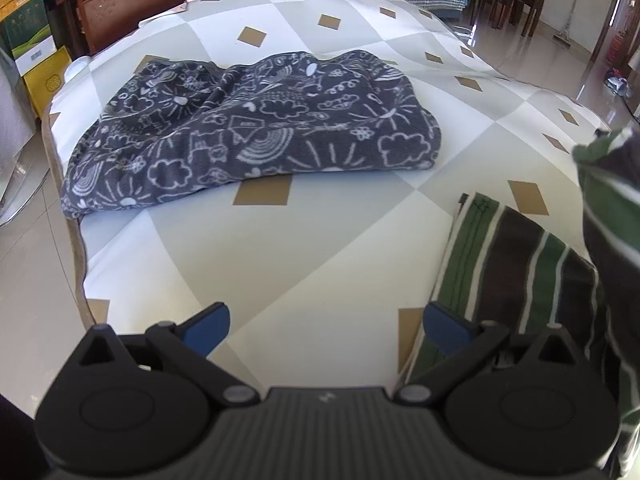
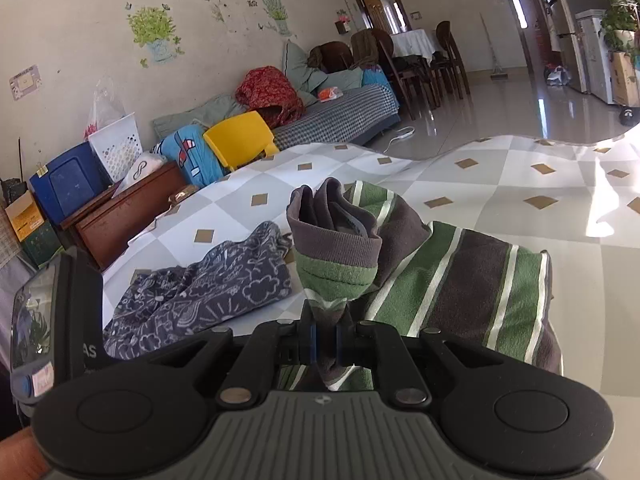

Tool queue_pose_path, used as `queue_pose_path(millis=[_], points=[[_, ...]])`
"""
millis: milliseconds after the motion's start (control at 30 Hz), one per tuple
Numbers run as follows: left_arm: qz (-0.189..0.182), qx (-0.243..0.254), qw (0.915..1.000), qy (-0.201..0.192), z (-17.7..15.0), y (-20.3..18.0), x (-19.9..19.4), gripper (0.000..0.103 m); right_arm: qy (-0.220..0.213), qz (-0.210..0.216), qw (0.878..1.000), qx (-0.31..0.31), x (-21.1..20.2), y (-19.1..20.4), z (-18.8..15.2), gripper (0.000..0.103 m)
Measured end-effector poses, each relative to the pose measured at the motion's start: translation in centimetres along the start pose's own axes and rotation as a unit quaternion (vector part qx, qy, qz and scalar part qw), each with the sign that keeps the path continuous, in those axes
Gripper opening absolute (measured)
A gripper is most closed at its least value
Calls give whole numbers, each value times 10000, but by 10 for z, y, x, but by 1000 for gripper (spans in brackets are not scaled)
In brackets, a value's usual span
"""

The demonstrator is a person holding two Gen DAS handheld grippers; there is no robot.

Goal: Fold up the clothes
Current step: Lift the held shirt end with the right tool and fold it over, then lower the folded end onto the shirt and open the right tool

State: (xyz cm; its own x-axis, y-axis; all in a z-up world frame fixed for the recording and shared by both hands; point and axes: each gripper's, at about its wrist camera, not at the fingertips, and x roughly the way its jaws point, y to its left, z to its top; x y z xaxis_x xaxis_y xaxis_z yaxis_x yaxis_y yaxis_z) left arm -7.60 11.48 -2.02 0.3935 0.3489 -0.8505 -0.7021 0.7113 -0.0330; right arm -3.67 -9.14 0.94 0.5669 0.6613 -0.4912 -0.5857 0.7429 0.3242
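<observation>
Striped green-and-brown garment [image 2: 460, 280] on the diamond-patterned bed cover [image 1: 320, 240], at 4 o'clock in the left wrist view; cuffed sleeve [image 2: 336, 248] lifted, bunched upright. Right gripper [image 2: 325, 344] fingers pressed together, pinching that sleeve below the cuff. Left gripper [image 1: 326, 326] fingers spread wide, empty, above the cover, right finger [image 1: 448, 326] over the garment's edge. Dark doodle-print garment [image 1: 256, 132] crumpled at 11 o'clock, well apart.
</observation>
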Motion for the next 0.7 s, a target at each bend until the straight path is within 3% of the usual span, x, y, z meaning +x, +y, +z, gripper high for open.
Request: queue_pose_path(millis=[133,333,500,700], points=[[114,-204,9997,-57,5,13,0,103,430,101,9986,-275,19,9,-23,9],[140,-239,9994,-185,7,16,-4,103,745,158,9955,-571,32,13,-42,14],[135,-121,9986,-504,9,8,-16,103,1033,574,9902,-742,36,19,-50,36],[-23,166,9962,-858,10,-8,-28,103,1116,853,9850,-998,31,25,-52,41]])
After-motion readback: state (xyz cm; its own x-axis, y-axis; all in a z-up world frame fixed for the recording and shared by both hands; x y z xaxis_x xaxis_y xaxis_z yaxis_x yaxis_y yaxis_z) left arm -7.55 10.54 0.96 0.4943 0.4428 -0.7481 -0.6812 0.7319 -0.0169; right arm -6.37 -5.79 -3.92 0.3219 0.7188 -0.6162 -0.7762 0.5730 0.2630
